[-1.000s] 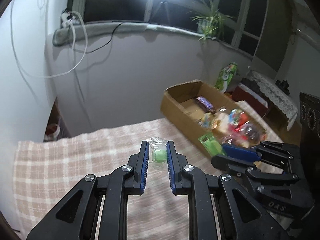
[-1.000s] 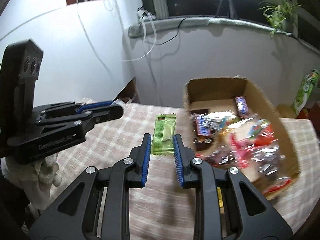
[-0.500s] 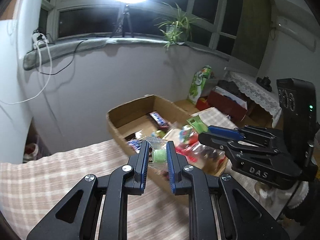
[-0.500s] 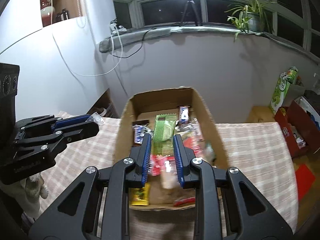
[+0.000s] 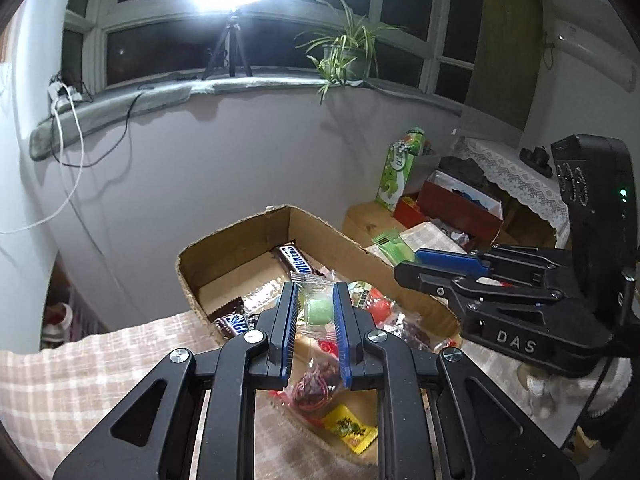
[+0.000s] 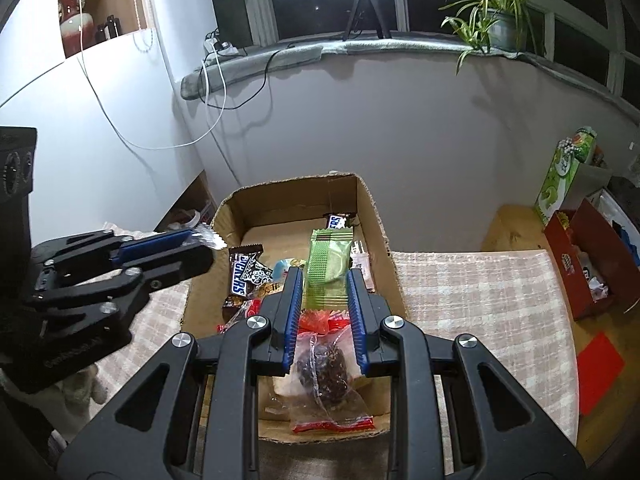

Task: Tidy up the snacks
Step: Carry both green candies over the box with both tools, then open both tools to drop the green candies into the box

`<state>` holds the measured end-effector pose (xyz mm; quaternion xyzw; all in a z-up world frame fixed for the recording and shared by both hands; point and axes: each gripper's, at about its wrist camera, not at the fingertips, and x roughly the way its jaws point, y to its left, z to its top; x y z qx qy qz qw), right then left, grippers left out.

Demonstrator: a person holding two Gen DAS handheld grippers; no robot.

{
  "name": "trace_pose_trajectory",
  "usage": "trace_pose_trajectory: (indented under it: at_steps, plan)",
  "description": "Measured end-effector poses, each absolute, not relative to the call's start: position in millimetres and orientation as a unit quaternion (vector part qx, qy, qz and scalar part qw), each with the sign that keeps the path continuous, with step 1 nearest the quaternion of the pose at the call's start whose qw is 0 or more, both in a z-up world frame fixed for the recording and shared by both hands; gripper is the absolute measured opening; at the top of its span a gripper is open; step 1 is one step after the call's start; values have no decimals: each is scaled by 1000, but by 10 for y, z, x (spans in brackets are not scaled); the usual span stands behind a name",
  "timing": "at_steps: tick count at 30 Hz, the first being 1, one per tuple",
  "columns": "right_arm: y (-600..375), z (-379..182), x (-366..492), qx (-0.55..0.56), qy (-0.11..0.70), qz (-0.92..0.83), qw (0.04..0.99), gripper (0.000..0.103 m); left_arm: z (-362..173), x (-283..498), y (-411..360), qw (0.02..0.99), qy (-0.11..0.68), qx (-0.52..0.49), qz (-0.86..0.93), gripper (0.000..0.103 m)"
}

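Claws both loaded, both over open brown cardboard box (image 6: 372, 208) on checked-cloth tabletop (image 6: 480, 292).

Left claw (image 5: 316, 312) pinching small clear-wrapped round green candy (image 5: 318, 311), hanging over box's near half, above heap of mixed snack packets.

Right claw (image 6: 324, 296) pinching long green foil wafer packet (image 6: 328, 268); packet's long axis runs away from claw, pointing toward far box wall, free end over bare cardboard floor beside dark Snickers bar (image 6: 339, 222).

Judgement: release is next; box lies straight below both claws, so either can drop without sideways travel.

Potted spider plant (image 6: 494, 20) and tripod (image 6: 364, 4) on windowsill; green carton (image 6: 560, 176) right.
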<state>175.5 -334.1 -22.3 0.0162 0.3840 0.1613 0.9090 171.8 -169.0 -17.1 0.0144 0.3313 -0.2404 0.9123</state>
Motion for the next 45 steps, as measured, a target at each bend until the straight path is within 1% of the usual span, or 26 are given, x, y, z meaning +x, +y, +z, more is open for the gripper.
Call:
trace_pose_trajectory:
  at_steps: [4,9,31,32,33,34,35,37,38,40,42,45]
  plan:
    - [-3344,-295,1851,28,406,179,896,23,-249,1788,-1732,909,343,11,-237,16]
    - [-3318,-358,1881,10,421,178,890,23,-379,1809,-1820,901,363,30,-237,16]
    - [-3410,-303,1803,8,410,163,897,24,-375,1743,-1924,900,361,35,-244,17]
    - [-3408,-301,1802,8,410,163,897,28,-380,1742,-1928,899,362,36,-244,17]
    - [-3407,-296,1795,7,409,163,898,38,-386,1741,-1934,898,364,39,-244,18]
    - [-3401,-289,1780,6,406,161,899,44,-387,1737,-1935,899,363,40,-243,19]
    - [-3402,-281,1771,3,403,157,902,52,-386,1733,-1936,899,363,41,-241,22]
    - [-3415,-265,1765,2,400,155,903,53,-382,1727,-1936,900,362,41,-240,30]
    - [-3423,-260,1764,3,400,154,903,54,-379,1722,-1934,900,361,41,-238,35]
    - [-3440,-250,1763,2,399,148,905,58,-377,1722,-1916,902,361,39,-234,40]
    - [-3452,-234,1752,-1,395,140,908,65,-377,1722,-1894,903,362,36,-229,50]
    - [-3471,-211,1737,1,393,139,909,67,-366,1700,-1877,904,361,35,-228,51]
